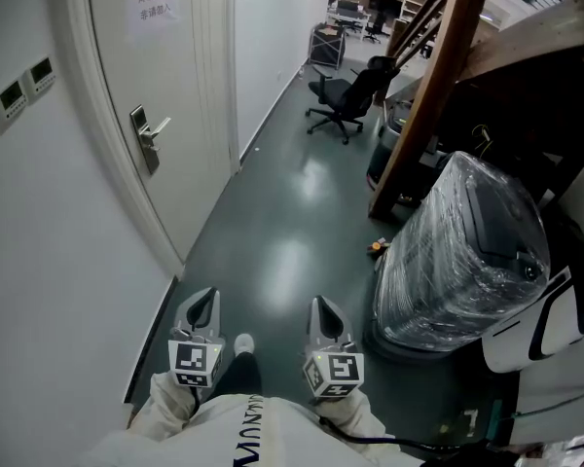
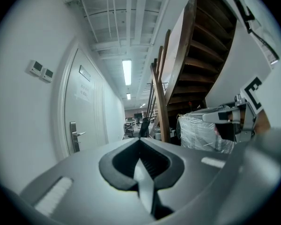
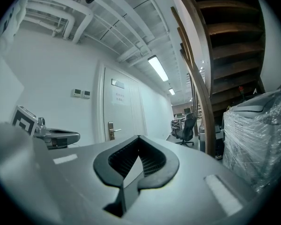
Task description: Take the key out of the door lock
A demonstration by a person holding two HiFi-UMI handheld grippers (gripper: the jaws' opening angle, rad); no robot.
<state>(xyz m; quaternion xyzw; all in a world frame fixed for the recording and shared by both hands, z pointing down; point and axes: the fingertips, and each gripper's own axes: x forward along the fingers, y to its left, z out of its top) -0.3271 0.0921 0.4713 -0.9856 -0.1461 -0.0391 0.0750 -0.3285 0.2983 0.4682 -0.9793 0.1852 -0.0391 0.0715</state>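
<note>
A white door (image 1: pixel 175 76) stands in the left wall, with a metal lock plate and lever handle (image 1: pixel 144 136) on it. The key is too small to make out in any view. Both grippers are held low near the person's body, well short of the door. My left gripper (image 1: pixel 202 309) has its jaws together with nothing between them. My right gripper (image 1: pixel 323 317) is likewise shut and empty. The handle (image 2: pixel 75 136) shows far off to the left in the left gripper view. In the right gripper view the handle (image 3: pixel 112 131) sits left of centre.
A paper notice (image 1: pixel 154 3) hangs on the door, and wall switches (image 1: pixel 24 84) sit to its left. A plastic-wrapped bin (image 1: pixel 462 251) stands at the right beside a wooden stair post (image 1: pixel 423 95). A black office chair (image 1: pixel 343 100) is further down the dark floor.
</note>
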